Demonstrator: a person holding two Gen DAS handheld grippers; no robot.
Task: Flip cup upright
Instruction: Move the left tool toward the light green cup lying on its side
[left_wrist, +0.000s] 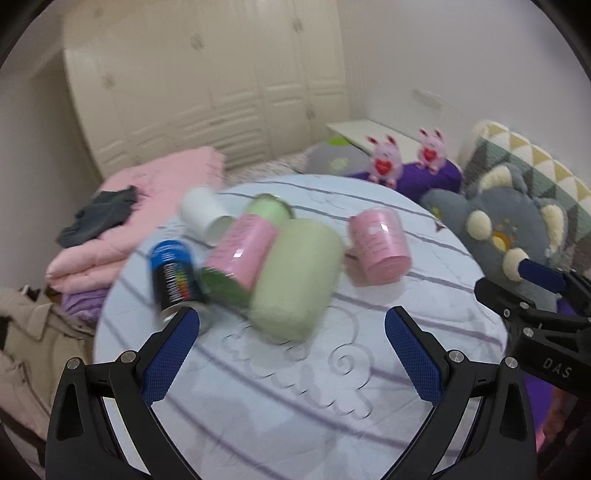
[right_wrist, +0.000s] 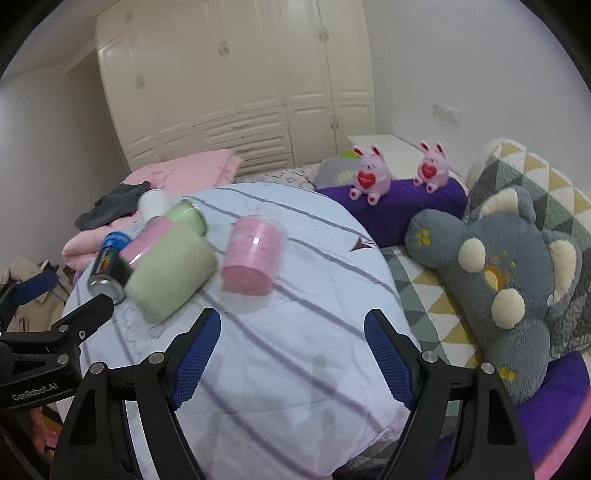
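Observation:
A pink cup (left_wrist: 380, 246) lies on its side on the pale striped cloth (left_wrist: 332, 369); it also shows in the right wrist view (right_wrist: 253, 254). A light green cup (left_wrist: 297, 277) (right_wrist: 171, 271) lies on its side to the left of it. A pink-and-green can (left_wrist: 245, 251), a blue-black can (left_wrist: 173, 273) and a white cup (left_wrist: 205, 216) lie beside it. My left gripper (left_wrist: 291, 343) is open and empty, just short of the green cup. My right gripper (right_wrist: 291, 350) is open and empty, short of the pink cup.
A grey plush toy (right_wrist: 509, 280) and patterned pillow (right_wrist: 535, 177) lie at the right. Two pink bunny toys (right_wrist: 369, 177) sit on a purple cushion (right_wrist: 406, 206). Folded pink blankets (left_wrist: 140, 206) with dark clothing (left_wrist: 103, 218) lie at the left. A wardrobe (right_wrist: 236, 92) stands behind.

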